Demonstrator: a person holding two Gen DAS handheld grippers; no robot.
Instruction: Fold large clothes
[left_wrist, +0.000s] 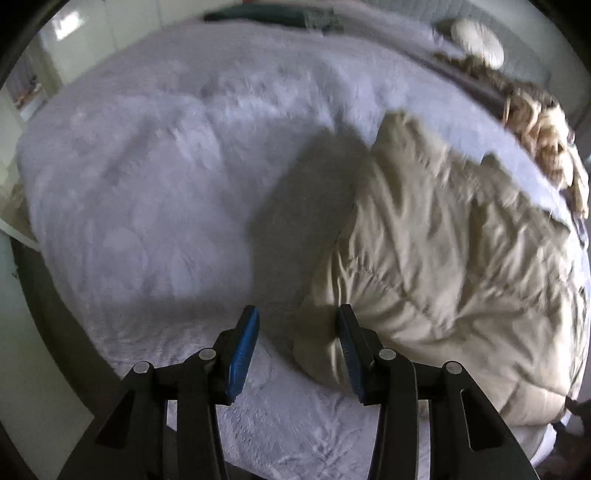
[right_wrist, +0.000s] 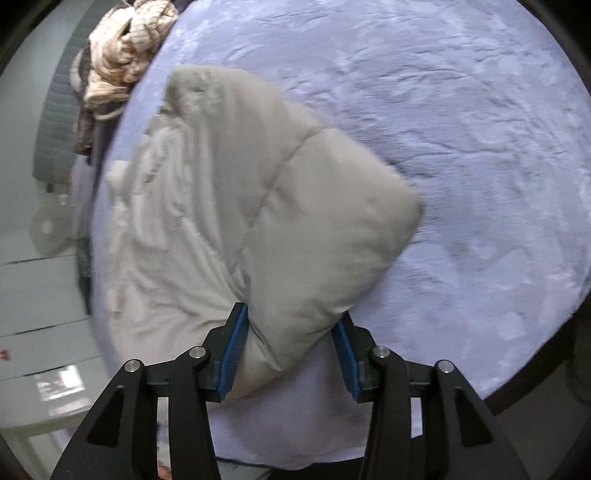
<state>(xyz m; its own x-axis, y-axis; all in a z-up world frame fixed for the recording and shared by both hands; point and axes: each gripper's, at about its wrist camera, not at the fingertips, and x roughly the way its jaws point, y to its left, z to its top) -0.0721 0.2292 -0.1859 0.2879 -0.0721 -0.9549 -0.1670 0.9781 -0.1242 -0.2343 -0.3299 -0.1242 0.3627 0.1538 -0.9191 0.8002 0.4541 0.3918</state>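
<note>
Nearest the left wrist camera, the left gripper (left_wrist: 297, 334) points steeply down with its blue pads parted. The near corner of the cream quilted puffer jacket (left_wrist: 436, 258) pokes into the gap and touches only the right-hand pad; the left-hand pad stands clear of it over the pale lavender plush blanket (left_wrist: 147, 184), so nothing is pinched.

Close to the right wrist camera, the right gripper (right_wrist: 291, 343) also stands part-open, with a puffy folded flap of the jacket (right_wrist: 295, 206) bulging between its pads. Whether they press on the cloth I cannot tell for sure; it looks loosely released.

Beyond the grippers, the jacket lies bunched on the blanket, its bulk toward one edge of the bed. Farther off sits a heap of beige and brown knitted clothes (right_wrist: 125, 55).

I judge a fold is being laid down and let go. Next, both grippers likely need to draw clear, then take fresh edges to square the bundle.
</note>
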